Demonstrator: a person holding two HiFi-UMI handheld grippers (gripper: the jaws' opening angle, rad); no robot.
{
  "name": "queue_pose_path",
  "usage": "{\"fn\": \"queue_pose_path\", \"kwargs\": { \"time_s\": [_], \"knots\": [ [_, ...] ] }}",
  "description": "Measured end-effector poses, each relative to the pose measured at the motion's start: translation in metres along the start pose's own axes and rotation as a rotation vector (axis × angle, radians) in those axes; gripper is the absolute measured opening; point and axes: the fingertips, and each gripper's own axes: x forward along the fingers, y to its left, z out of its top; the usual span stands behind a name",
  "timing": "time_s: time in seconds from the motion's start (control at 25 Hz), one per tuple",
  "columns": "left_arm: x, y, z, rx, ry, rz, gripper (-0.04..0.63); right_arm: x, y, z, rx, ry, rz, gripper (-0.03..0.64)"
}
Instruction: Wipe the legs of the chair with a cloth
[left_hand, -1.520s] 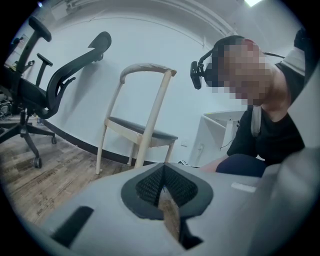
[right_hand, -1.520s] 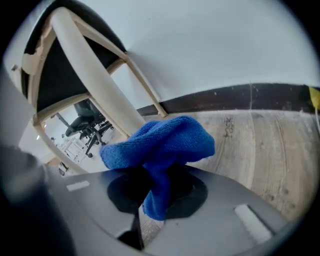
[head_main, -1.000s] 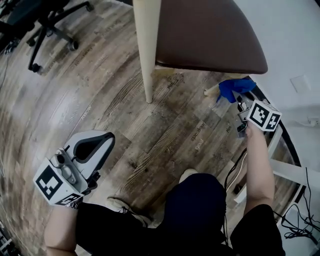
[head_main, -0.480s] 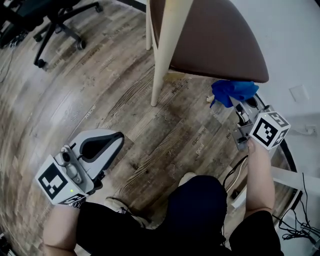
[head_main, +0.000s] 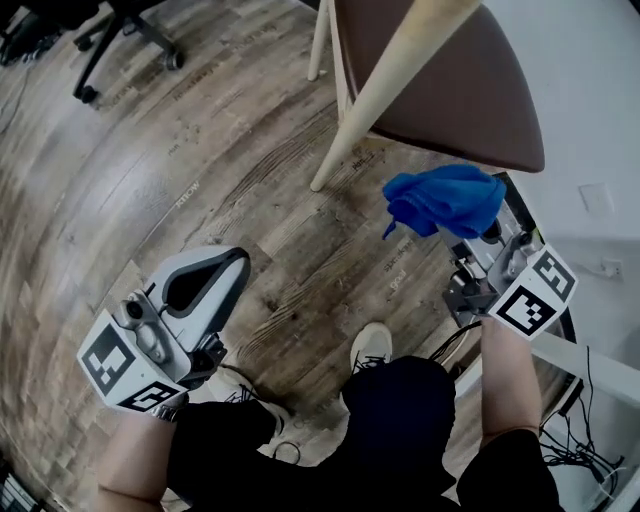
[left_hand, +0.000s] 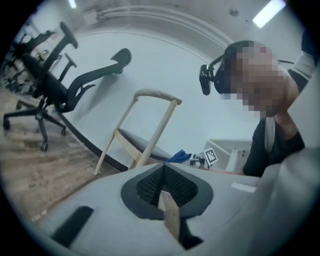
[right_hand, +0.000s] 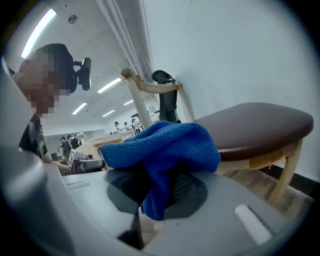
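The chair has a brown seat (head_main: 450, 80) and cream wooden legs; one leg (head_main: 385, 90) slants across the top of the head view. The blue cloth (head_main: 445, 198) hangs bunched just below the seat's front edge, with my right gripper (head_main: 462, 232) shut on it. In the right gripper view the cloth (right_hand: 160, 142) drapes over the jaws, with the seat (right_hand: 255, 125) and a leg (right_hand: 286, 170) beyond, apart from it. My left gripper (head_main: 205, 285) is low at the left, shut and holding nothing. The left gripper view shows the chair (left_hand: 145, 130) at a distance.
A black office chair (head_main: 120, 30) stands at the far left on the wood floor (head_main: 230, 160). Cables (head_main: 585, 430) and a white frame (head_main: 590, 355) lie at the right by the wall. The person's shoe (head_main: 373, 345) and knees are below the grippers.
My right gripper has drawn back from the chair's far leg toward the person, bringing the blue cloth up and nearer. The left gripper has hardly moved.
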Motion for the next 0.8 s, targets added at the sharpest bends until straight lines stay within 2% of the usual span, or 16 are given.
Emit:
{"fn": "queue_pose_path", "kwargs": {
  "time_s": [0.12, 0.2, 0.32, 0.4, 0.52, 0.64, 0.8],
  "knots": [
    [-0.01, 0.009, -0.003, -0.09, -0.034, 0.103, -0.003, -0.002, 0.006, 0.002, 0.048, 0.03, 0.008, 0.066],
    [-0.024, 0.001, 0.001, -0.113, -0.051, 0.173, -0.003, -0.014, 0.025, 0.007, 0.09, 0.077, -0.001, 0.066],
    [-0.043, -0.025, 0.009, -0.13, -0.018, 0.237, -0.003, -0.037, 0.064, 0.028, 0.148, 0.145, -0.023, 0.066],
    [-0.055, -0.048, 0.016, -0.145, 0.025, 0.248, -0.003, -0.048, 0.089, 0.046, 0.18, 0.172, -0.03, 0.066],
    [-0.075, -0.094, 0.04, -0.156, 0.113, 0.219, -0.003, -0.063, 0.127, 0.079, 0.225, 0.196, -0.032, 0.066],
    [-0.096, -0.136, 0.082, -0.163, 0.176, 0.209, -0.003, -0.076, 0.167, 0.118, 0.247, 0.212, -0.022, 0.066],
    [-0.112, -0.188, 0.153, -0.17, 0.206, 0.22, -0.003, -0.096, 0.22, 0.178, 0.239, 0.231, 0.006, 0.066]
  ]
}}
